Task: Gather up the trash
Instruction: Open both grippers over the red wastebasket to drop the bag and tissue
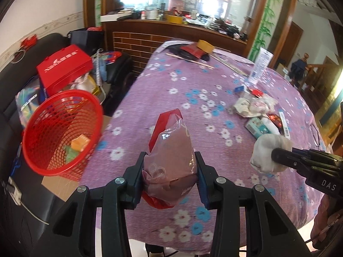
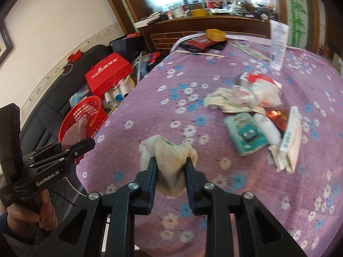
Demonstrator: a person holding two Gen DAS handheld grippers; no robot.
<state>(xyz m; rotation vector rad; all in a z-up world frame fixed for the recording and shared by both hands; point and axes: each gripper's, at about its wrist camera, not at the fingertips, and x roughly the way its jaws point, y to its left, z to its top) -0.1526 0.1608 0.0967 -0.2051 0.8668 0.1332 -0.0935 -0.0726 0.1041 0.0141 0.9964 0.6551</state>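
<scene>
- My left gripper (image 1: 170, 171) is pinching a crumpled pink plastic bag (image 1: 171, 150) with a red edge; both fingers press its sides and it bulges up and forward between them.
- The bag is held above the near left part of the table (image 1: 150, 81), which is covered in a purple cloth with white and blue flowers.
- My right gripper (image 2: 170, 177) is clamped on a wadded off-white cloth (image 2: 169, 160); the wad sticks out ahead of the fingertips and sags below them.
- In the left wrist view the cloth and my right gripper show at the right, over the near right part of the table.
- A red mesh basket (image 1: 62, 132) stands off the table's left edge, tilted toward me. An orange piece and a green piece lie inside it.
- Left of the basket sits a black sofa (image 1: 12, 107) carrying a red gift box (image 1: 64, 66) and assorted bags.
- More trash lies in a pile on the right side of the table: crumpled white wrappers (image 2: 242, 96), a teal packet (image 2: 246, 135), a white tube (image 2: 268, 130), a red foil piece (image 2: 277, 117) and a flat white box (image 2: 291, 137), touching or overlapping one another.
- A white tube with print (image 2: 277, 45) stands upright farther back on the right.
- At the far edge lie a yellow container (image 2: 215, 34), a red packet (image 2: 198, 42) and a thin wooden stick (image 2: 199, 53).
</scene>
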